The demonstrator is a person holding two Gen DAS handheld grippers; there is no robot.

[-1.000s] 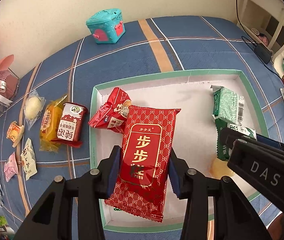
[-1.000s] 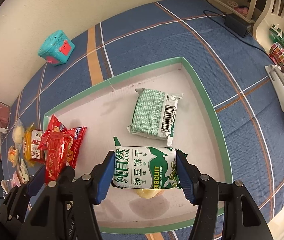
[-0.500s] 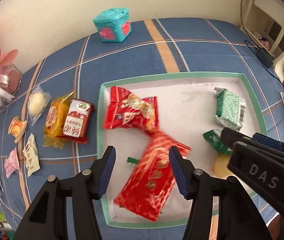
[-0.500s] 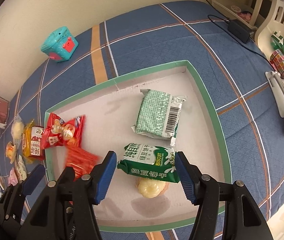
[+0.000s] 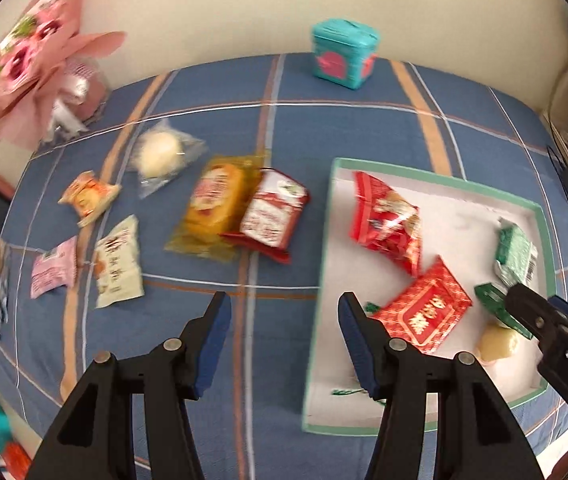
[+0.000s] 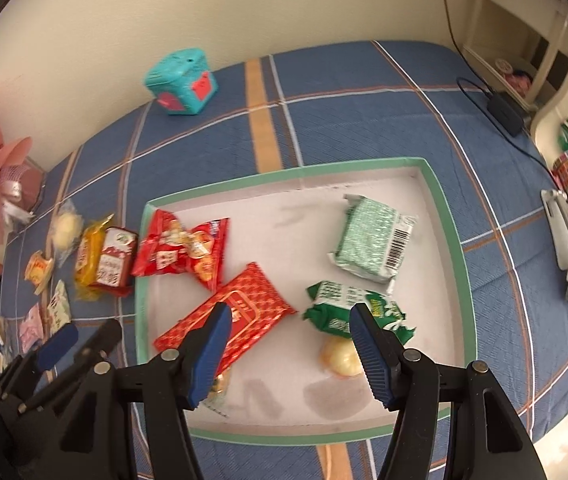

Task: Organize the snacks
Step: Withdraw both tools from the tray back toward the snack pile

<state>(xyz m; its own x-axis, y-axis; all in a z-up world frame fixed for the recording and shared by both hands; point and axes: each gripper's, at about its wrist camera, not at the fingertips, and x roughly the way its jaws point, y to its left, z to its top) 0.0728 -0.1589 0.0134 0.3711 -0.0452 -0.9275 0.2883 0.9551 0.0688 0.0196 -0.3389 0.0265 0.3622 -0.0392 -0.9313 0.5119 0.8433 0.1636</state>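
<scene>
Snacks lie split between a green-rimmed white tray (image 6: 449,216) and the blue plaid cloth (image 6: 363,112) beside it. Inside the tray sit five things: a red patterned packet (image 6: 256,300) lying flat, a red snack bag (image 6: 182,250) toward the tray's far left corner, a pale green barcoded packet (image 6: 371,238) on the right, a green biscuit pack (image 6: 347,308), and a round yellowish wrapped cake (image 6: 341,358) partly under that pack.

The left gripper (image 5: 282,324) is released, its jaws having just been opening, with nothing between them; it hangs over the cloth at the tray's left edge. The right gripper (image 6: 289,330) is likewise released and empty, poised above the tray between the red patterned packet and the biscuit pack (the pack lies loose on the tray floor).

Out on the cloth wait a yellow packet (image 5: 214,208), a red-and-white carton pack (image 5: 272,214) overlapping it, a clear-wrapped bun (image 5: 162,152), and several small sachets (image 5: 118,264). A teal toy box (image 5: 343,54) stands by the wall, and a pink bouquet (image 5: 40,72) in the far left corner.
</scene>
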